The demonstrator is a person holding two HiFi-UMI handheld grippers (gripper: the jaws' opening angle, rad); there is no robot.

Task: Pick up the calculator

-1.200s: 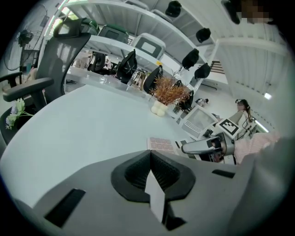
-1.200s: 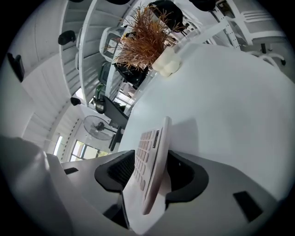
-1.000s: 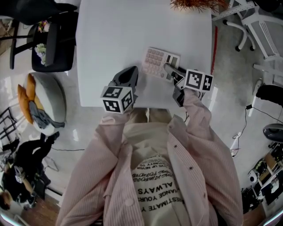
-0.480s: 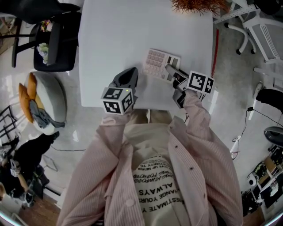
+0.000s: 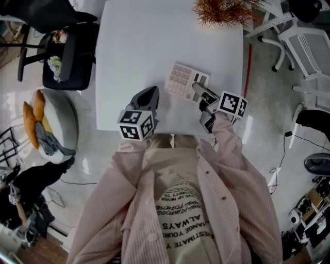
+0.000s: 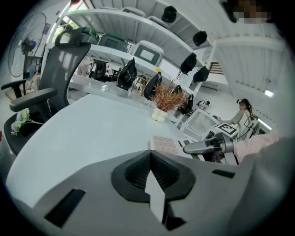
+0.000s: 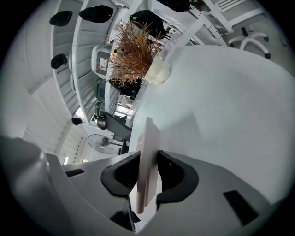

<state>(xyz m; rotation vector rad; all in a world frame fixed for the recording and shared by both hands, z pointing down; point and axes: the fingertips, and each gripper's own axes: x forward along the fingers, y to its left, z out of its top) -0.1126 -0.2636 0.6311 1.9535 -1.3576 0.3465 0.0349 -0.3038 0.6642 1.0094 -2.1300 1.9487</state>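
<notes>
The pale pink calculator (image 5: 183, 80) lies on the white table (image 5: 154, 41), towards its right near side. My right gripper (image 5: 197, 86) is shut on the calculator's right end, where the display is. In the right gripper view the calculator (image 7: 148, 133) stands edge-on between the two pads, which press on both of its faces. My left gripper (image 5: 149, 94) hovers over the table's near edge, left of the calculator and apart from it, shut with nothing in it. From the left gripper view the calculator (image 6: 165, 144) and the right gripper (image 6: 191, 148) show ahead to the right.
A dried brown plant (image 5: 224, 10) in a white pot stands at the table's far right edge, also in the right gripper view as the plant (image 7: 133, 50). A black office chair (image 5: 67, 51) stands left of the table. White chairs (image 5: 304, 41) stand on the right.
The right gripper has rolled slightly while staying at the calculator's right end. The left gripper has kept its place. The head view has shifted a little.
</notes>
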